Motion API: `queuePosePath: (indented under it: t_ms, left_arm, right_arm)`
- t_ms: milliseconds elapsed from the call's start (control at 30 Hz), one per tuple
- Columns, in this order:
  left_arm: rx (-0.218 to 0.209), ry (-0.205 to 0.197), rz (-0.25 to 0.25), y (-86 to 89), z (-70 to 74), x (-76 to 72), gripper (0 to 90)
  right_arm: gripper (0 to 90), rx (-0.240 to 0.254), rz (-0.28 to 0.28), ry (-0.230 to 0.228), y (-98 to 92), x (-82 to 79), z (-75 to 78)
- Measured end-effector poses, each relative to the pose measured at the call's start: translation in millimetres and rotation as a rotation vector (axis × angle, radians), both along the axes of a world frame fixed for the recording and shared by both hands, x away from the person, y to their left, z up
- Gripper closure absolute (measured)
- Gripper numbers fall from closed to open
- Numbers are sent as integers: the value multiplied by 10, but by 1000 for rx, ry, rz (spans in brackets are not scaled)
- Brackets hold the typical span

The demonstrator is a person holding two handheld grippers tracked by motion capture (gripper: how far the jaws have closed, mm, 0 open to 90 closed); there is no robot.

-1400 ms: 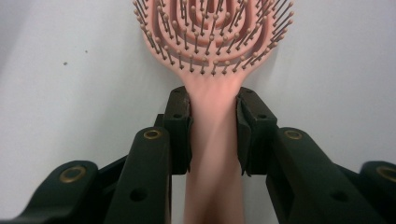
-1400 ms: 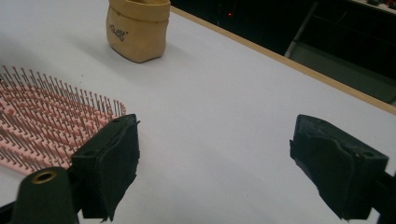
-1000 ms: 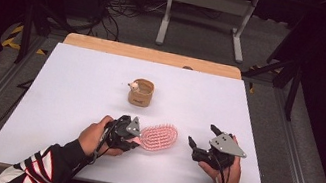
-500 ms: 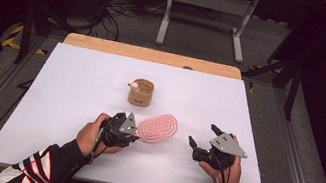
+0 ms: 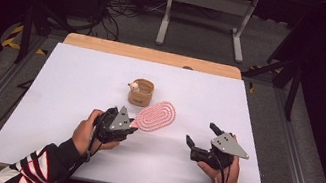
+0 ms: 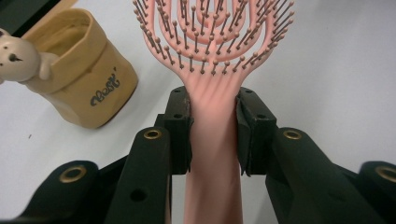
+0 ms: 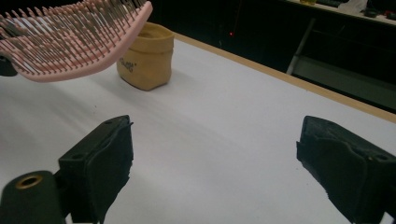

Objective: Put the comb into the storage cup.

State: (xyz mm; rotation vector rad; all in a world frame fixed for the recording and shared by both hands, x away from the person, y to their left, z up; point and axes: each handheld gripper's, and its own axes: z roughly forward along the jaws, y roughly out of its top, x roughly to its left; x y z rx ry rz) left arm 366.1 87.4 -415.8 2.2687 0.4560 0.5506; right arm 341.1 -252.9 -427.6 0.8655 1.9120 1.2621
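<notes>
A pink hairbrush hangs just above the white table, bristles up, its head near a tan cup. My left gripper is shut on the brush's handle; in the left gripper view both pads press the handle just below the bristled head. My right gripper rests low at the front right, open, its jaws just having opened wider with nothing between them. From the right gripper view the brush head floats at upper left, in front of the cup.
A small bear figure sits on the rim of the tan cup. The white table top ends in a wooden strip at the far side. Beyond it stand a metal frame and cables on the floor.
The left gripper has lifted the brush off the table and carried its head away from the person, closer to the cup. The right hand has stayed in place.
</notes>
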Motion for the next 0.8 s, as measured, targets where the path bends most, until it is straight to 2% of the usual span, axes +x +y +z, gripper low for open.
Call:
queuePosePath:
  t_ms: [100, 267, 533, 633, 667, 733, 800]
  left_arm:
    - [-20, -4, 8, 17, 9, -1, 699]
    - [-69, -42, 27, 46, 21, -10, 699]
    - [-105, -69, 46, 44, 12, -21, 699]
    - [-147, -84, 59, 51, 5, -31, 700]
    - [-147, -84, 59, 51, 5, -31, 699]
    - [-193, -112, 83, 66, -20, -50, 699]
    - [-206, -123, 93, 64, -41, -60, 699]
  right_arm:
    - [102, 21, 10, -3, 17, -2, 20]
    - [101, 56, 22, -12, 78, 1, 68]
    - [89, 118, 61, 4, 223, 59, 172]
    - [75, 149, 81, 9, 311, 102, 239]
    - [72, 163, 94, 14, 328, 117, 257]
    - [70, 192, 109, 21, 368, 143, 297]
    - [67, 194, 114, 23, 391, 157, 317]
